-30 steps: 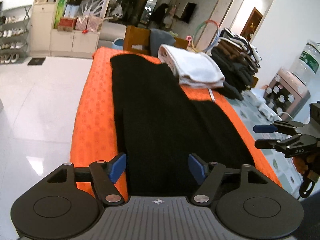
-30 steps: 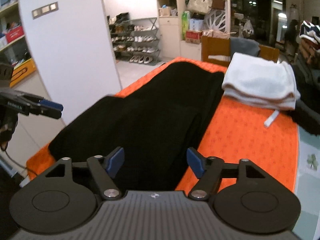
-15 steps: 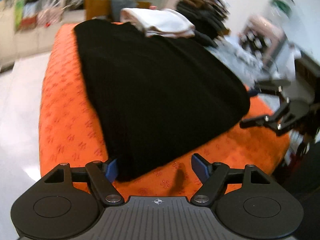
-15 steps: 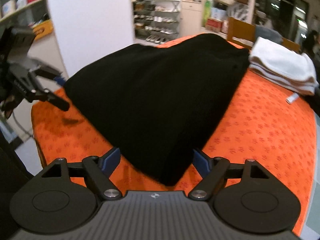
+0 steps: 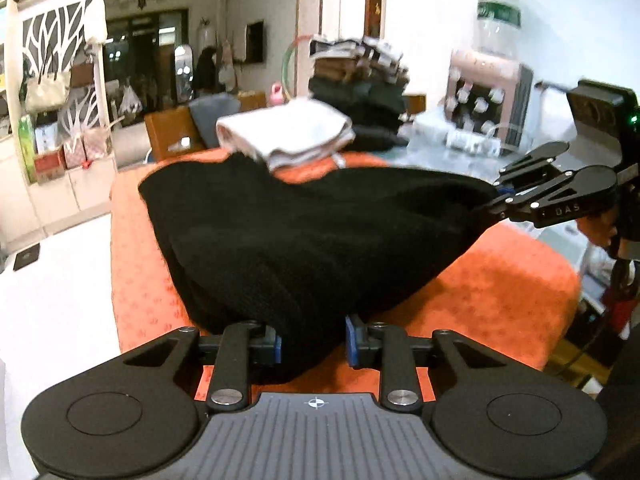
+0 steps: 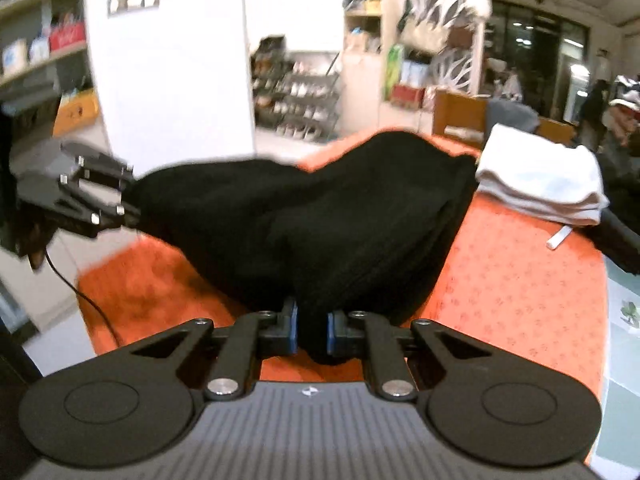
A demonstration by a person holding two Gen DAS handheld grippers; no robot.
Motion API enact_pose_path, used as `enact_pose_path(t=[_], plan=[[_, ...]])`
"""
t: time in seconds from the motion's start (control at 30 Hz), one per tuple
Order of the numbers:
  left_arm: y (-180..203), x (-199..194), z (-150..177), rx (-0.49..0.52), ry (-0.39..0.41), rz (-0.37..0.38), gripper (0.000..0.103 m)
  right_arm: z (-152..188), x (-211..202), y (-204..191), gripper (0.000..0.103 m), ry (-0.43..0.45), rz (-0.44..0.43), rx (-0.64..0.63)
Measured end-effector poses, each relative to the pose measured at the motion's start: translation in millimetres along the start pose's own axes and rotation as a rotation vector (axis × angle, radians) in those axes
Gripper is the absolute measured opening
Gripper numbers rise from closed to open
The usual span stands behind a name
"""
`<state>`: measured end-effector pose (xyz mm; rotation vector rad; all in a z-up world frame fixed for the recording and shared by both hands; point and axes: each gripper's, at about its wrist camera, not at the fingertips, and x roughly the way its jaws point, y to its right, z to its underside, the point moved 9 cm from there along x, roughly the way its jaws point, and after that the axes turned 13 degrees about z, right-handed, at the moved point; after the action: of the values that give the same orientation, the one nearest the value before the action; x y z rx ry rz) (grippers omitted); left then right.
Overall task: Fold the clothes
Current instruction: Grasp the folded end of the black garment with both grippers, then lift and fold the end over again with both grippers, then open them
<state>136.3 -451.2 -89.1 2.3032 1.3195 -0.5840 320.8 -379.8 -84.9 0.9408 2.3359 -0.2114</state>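
Note:
A black garment [image 5: 312, 232] lies along the orange-covered table [image 5: 500, 280]; it also shows in the right wrist view [image 6: 320, 220]. My left gripper [image 5: 313, 346] is shut on its near left corner, with cloth bunched between the blue pads [image 5: 273, 350]. My right gripper [image 6: 311, 330] is shut on the near right corner, which is lifted off the table. Each gripper shows in the other's view, the right one [image 5: 498, 196] and the left one [image 6: 128, 204], both holding the near hem raised.
A folded white garment [image 5: 284, 134] lies at the table's far end, also seen in the right wrist view [image 6: 540, 176]. A stack of dark folded clothes [image 5: 360, 92] stands behind it. A water dispenser [image 5: 492, 72] is to the right, shelves [image 6: 296, 92] to the left.
Both grippers were open above the garment's near edge; they dropped to the hem, closed on its two corners and lifted them, so the cloth now humps up.

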Motion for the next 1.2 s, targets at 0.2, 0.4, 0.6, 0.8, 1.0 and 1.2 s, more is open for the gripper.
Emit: enact_pose_path(t=[0.2,0.4,0.6,0.8,1.0,1.2], plan=[[38,-46,9,0.019,-0.002,0.073,0.030,-1,-54,-20,0.015,0.008,-0.002,0.025],[75,-93,30,-0.027,-0.014,0.155,0.030,21,-116,-60,0.015,-0.051,-0.046,0.114],[69,-106,15,-0.076,0.029,0.155,0.030,16,-151,-74,0.015,-0.052,-0.076,0.173],[24,-80,-37,-0.123,0.130,0.118,0.030,-32,-130,-34,0.015,0.037,-0.069,0.254],[-35,-41,-82,-0.235,0.201,0.071,0.030,-86,-67,24,0.014,0.077,-0.080,0.307],[-103,11,-106,-0.391,0.219,0.021,0.030,-126,21,82,0.014,0.023,-0.094,0.398]])
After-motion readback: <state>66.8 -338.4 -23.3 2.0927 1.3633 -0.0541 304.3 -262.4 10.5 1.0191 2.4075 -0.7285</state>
